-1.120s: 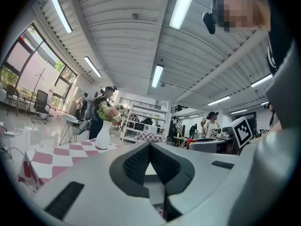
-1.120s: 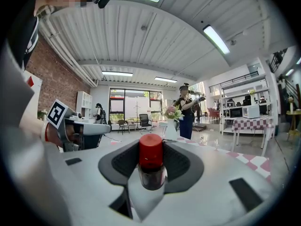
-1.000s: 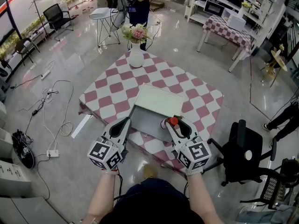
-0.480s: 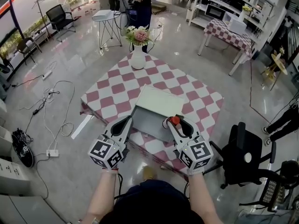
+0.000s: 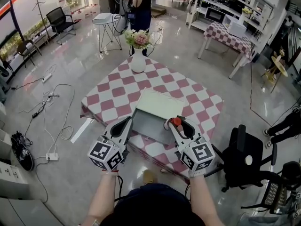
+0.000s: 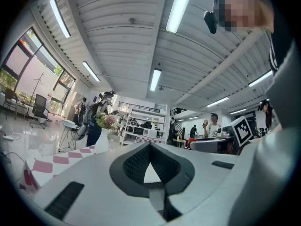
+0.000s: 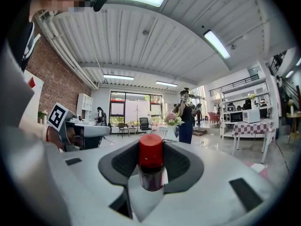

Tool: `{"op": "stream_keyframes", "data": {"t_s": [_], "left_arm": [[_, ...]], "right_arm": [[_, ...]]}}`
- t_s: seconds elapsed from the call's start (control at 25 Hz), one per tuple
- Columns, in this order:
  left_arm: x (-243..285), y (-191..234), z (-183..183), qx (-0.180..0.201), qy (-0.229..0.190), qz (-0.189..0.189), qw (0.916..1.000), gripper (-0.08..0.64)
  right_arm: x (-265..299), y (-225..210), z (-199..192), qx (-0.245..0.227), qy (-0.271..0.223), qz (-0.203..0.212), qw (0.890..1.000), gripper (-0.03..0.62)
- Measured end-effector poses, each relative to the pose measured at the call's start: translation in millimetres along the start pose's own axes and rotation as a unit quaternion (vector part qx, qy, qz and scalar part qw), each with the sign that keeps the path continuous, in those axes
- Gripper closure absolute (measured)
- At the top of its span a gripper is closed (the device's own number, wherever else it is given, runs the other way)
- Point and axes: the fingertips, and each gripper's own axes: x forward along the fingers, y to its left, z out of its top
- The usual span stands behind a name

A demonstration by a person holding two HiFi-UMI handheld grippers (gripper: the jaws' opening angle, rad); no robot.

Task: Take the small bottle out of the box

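A grey box lies open on the pink-and-white checked table, its pale lid tipped back behind it. The small dark bottle with a red cap is held upright in my right gripper, which is shut on it just above the box's right front corner. In the right gripper view the small bottle stands between the dark pads, cap up. My left gripper hovers at the box's left front edge. Its jaws are together with nothing between them.
A white vase of flowers stands at the table's far corner. A black office chair is close on the right. Cables and a power strip lie on the floor to the left. A person stands beyond the table.
Both grippers stay almost where they were, the bottle still in the right one. Only the view has shifted slightly.
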Motion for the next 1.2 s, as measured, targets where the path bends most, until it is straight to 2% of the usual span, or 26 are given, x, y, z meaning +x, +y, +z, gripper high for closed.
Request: {"op": "stream_keyframes", "data": {"t_s": [1.2], "left_arm": [[-8,-5,26,0.011,-0.029,0.002,0.9995,0.548]], "right_arm": [[-10,3,30,-0.014,-0.02,0.0,1.0,0.442]]}}
